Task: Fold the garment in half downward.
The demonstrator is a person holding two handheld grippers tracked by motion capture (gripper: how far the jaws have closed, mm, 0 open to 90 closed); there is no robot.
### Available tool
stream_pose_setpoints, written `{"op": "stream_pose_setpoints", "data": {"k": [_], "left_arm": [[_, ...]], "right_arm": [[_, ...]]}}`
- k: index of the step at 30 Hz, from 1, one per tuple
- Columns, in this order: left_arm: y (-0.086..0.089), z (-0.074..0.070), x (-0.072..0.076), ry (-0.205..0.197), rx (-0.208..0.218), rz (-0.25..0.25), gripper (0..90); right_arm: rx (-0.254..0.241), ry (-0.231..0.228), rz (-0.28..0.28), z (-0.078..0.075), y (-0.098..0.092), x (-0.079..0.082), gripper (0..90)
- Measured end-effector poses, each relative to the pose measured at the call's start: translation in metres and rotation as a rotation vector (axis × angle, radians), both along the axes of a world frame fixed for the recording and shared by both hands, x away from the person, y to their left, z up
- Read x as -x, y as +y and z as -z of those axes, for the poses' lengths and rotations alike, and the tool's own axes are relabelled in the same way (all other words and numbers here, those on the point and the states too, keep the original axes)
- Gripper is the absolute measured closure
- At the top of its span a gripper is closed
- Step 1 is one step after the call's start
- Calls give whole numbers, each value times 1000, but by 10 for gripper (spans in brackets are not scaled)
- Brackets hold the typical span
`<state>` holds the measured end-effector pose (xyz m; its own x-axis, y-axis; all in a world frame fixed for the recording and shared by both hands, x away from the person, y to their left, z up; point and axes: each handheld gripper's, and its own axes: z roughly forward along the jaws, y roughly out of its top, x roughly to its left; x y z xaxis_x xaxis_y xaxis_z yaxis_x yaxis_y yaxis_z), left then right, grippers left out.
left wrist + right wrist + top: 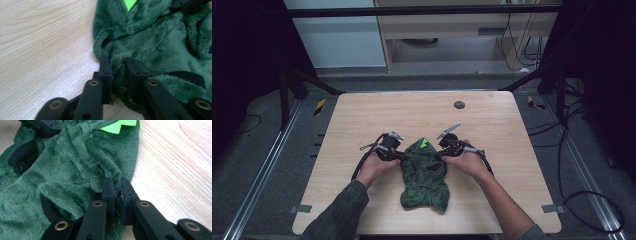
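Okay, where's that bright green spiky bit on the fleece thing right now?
In the high view, the bright green spiky bit sits at the far top edge of the dark green fleece garment, between the left gripper and right gripper, near the table's middle.

High view: overhead, facing forward-down on table (pixel 362 115). Both gripper views: close, low, sharing the green fleece (pixel 155 45) (pixel 70 170).
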<state>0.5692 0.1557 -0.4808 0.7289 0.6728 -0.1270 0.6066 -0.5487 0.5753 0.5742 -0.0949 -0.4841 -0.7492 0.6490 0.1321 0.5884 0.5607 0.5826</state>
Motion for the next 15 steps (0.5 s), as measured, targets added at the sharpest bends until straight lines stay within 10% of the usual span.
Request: {"op": "stream_pose_setpoints", "data": {"k": [15], "left_arm": [[0,-34,-5,-81,-7,9,813]], "right_arm": [[-16,-77,6,-39,-8,-8,849]]}}
